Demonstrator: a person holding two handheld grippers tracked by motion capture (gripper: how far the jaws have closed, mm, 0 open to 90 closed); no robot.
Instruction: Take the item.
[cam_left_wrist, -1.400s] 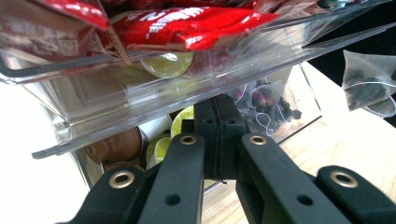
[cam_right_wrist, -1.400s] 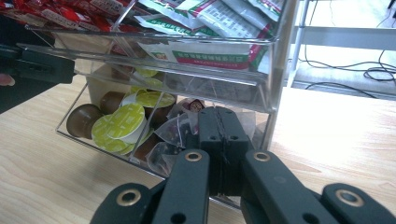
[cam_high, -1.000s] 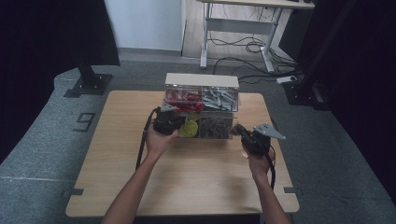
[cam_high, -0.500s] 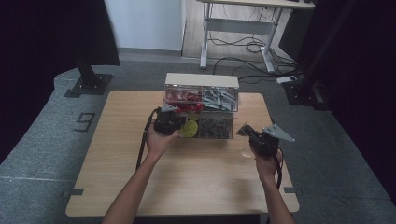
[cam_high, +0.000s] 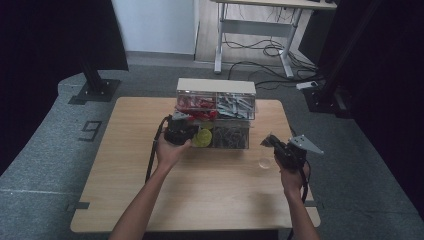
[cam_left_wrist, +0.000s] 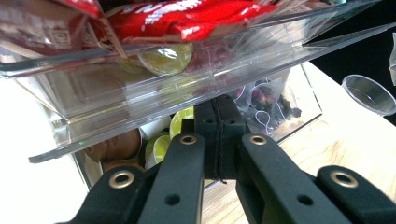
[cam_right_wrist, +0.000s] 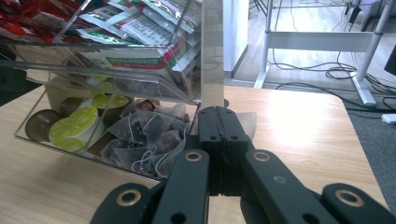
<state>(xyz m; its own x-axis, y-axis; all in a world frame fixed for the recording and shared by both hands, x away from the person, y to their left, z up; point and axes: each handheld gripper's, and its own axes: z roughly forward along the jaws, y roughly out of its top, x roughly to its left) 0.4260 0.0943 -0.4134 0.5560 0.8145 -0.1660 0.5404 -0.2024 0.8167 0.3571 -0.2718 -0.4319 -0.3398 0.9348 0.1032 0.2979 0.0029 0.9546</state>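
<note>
A clear acrylic drawer organizer (cam_high: 216, 86) stands at the back middle of the table. Its upper drawers hold red packets (cam_left_wrist: 187, 16) and white sachets (cam_right_wrist: 140, 28). The lower drawer holds yellow-green capsules (cam_right_wrist: 74, 126) and mesh tea bags (cam_right_wrist: 149, 135). My left gripper (cam_high: 184, 129) (cam_left_wrist: 217, 109) is shut, its tips right under the overhanging red-packet drawer. My right gripper (cam_high: 267, 141) (cam_right_wrist: 218, 114) is shut to the right of the organizer. A pale mesh tea bag (cam_right_wrist: 248, 125) appears pinched at its tips. A small clear cup (cam_high: 265, 162) (cam_left_wrist: 369, 93) sits on the table just below that gripper.
The wooden table (cam_high: 125, 165) has bare room in front and to the left. Behind it are a desk frame (cam_high: 250, 30) with floor cables and a dark stand (cam_high: 95, 85) at the left. The table's right edge is close to my right hand.
My right gripper has moved to the right, away from the organizer's lower drawer and over the spot by the clear cup. The left gripper has stayed at the organizer.
</note>
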